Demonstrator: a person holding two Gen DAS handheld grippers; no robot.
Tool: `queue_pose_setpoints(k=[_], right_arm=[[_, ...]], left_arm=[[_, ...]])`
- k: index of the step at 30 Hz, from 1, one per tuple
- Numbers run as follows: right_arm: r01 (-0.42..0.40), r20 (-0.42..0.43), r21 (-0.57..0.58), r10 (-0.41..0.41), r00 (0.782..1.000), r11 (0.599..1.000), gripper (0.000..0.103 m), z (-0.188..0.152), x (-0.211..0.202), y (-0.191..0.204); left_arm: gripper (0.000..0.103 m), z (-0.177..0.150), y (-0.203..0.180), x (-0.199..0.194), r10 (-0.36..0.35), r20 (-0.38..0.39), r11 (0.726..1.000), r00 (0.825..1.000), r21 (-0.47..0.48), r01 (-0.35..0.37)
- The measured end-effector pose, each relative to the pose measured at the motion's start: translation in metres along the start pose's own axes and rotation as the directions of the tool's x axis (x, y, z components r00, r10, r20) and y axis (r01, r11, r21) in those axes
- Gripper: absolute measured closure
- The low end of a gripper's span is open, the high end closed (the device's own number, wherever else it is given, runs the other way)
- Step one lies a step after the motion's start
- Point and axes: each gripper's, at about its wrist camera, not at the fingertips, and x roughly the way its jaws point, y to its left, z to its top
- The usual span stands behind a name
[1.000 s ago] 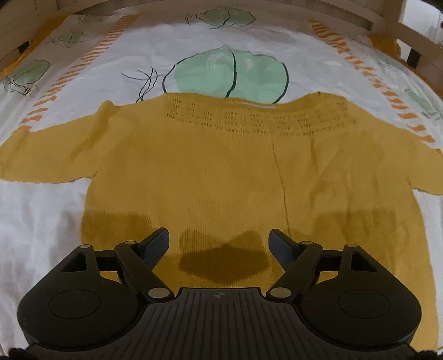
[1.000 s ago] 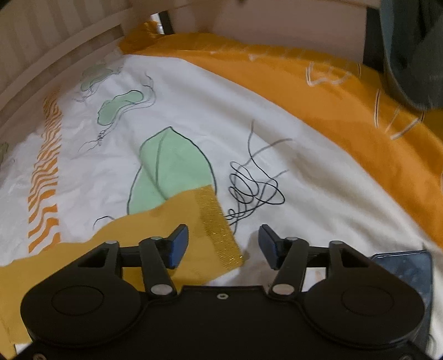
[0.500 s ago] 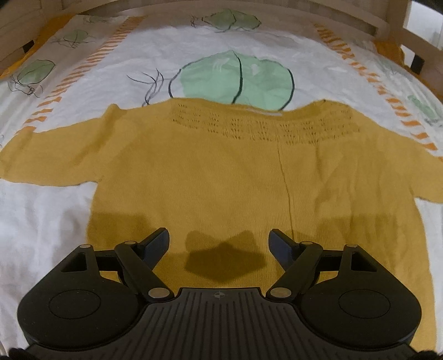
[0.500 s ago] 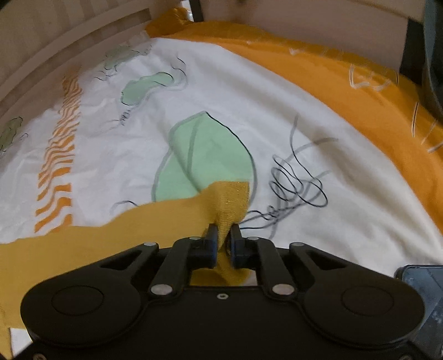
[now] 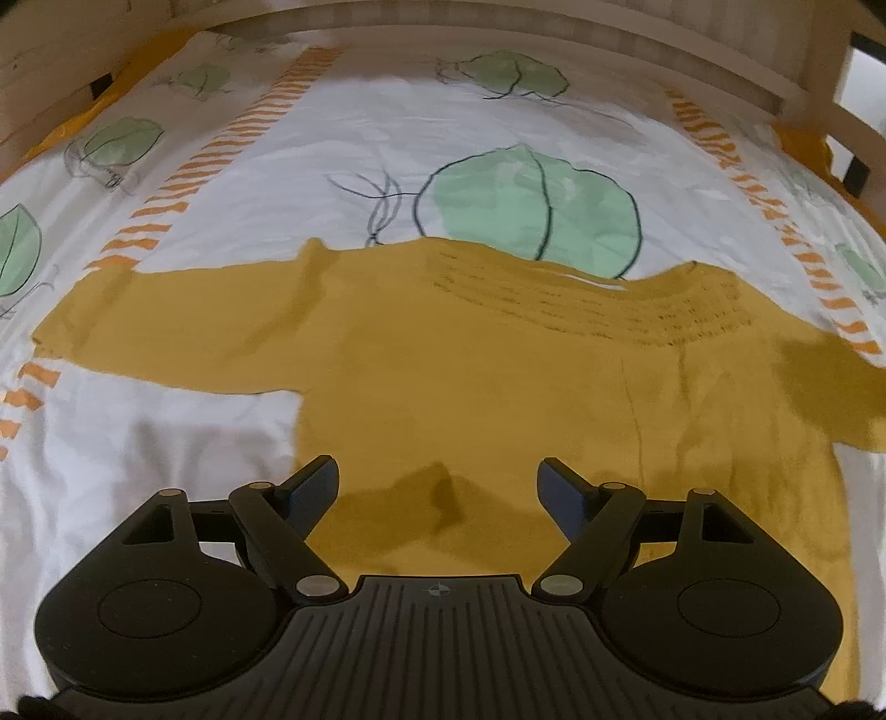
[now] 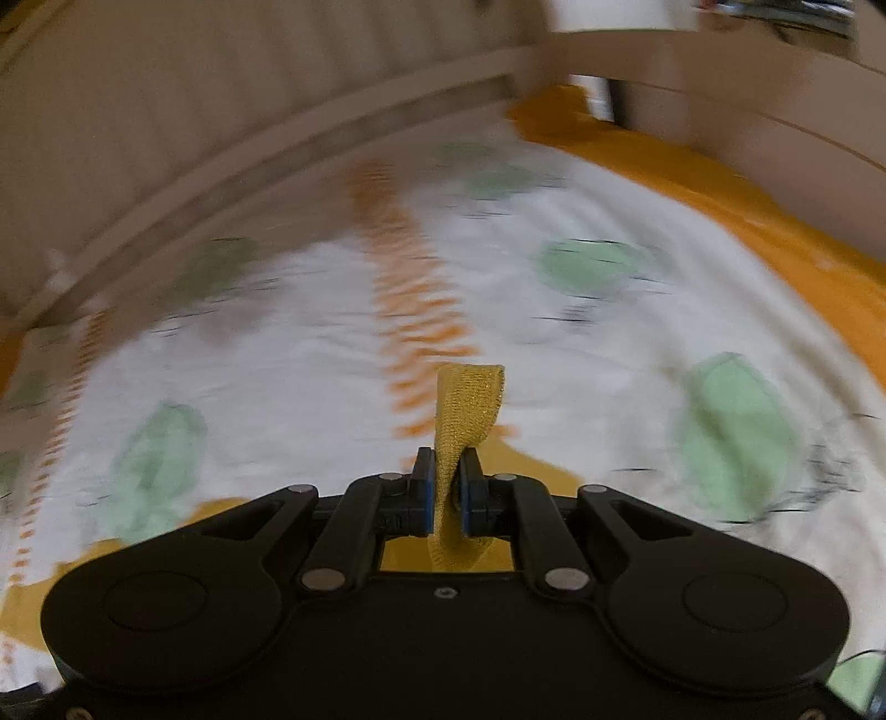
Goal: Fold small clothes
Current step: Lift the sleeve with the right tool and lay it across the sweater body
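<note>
A mustard sweater (image 5: pixel 498 387) lies flat on a leaf-print sheet (image 5: pixel 343 138), neck at the far side and hem near. Its left sleeve (image 5: pixel 166 332) stretches out flat to the left, ending near a row of orange dashes. The left gripper (image 5: pixel 437 487) hovers over the near hem with its jaws wide and nothing between them; only its shadow falls on the knit. A wooden rail (image 5: pixel 498 27) runs along the far edge of the sheet.

To the right, the right sleeve runs off the edge of the left view, shaded. The right gripper (image 6: pixel 447 498) pinches the ribbed cuff (image 6: pixel 468 410) of that sleeve, jaws narrow, with the cuff standing up past the fingers (image 6: pixel 422 493) in a curl. The background there is smeared, so the hand is likely swinging fast.

Risks, as I judge them:
1. The pinch takes only a thin bit of cuff; a quick swing could pull it free
2. With the left gripper not pressing the body down, the pull on the sleeve may drag the whole sweater sideways and wrinkle it
3. The curled cuff may land twisted, leaving a lumpy fold
</note>
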Motion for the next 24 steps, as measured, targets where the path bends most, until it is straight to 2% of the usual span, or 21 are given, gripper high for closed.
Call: queue_pose_setpoints(k=[5, 12, 17, 24], right_arm=[[-0.132, -0.031, -0.061, 0.13, 0.991, 0.989, 0.087, -0.006, 0.004, 0.087], [-0.29, -0.12, -0.126, 0.276, 0.954, 0.949, 0.087, -0.028, 0.022, 0.196], [-0.358, -0.18, -0.17, 0.328, 0.927, 0.918, 0.087, -0.056, 0.042, 0.261], [-0.388, -0.245, -0.223, 0.333, 0.91, 0.894, 0.087, -0.102, 0.073, 0.327]], left_arm=[[0.025, 0.0, 0.023, -0.009, 0.004, 0.013, 1.0, 1.0, -0.015, -0.004], [0.025, 0.003, 0.063, -0.022, -0.004, 0.031, 0.997, 1.0, -0.081, 0.006], [0.025, 0.005, 0.091, -0.025, 0.007, 0.031, 0.991, 1.0, -0.133, -0.003], [0.025, 0.008, 0.123, -0.03, 0.023, 0.037, 0.98, 0.999, -0.197, -0.015]])
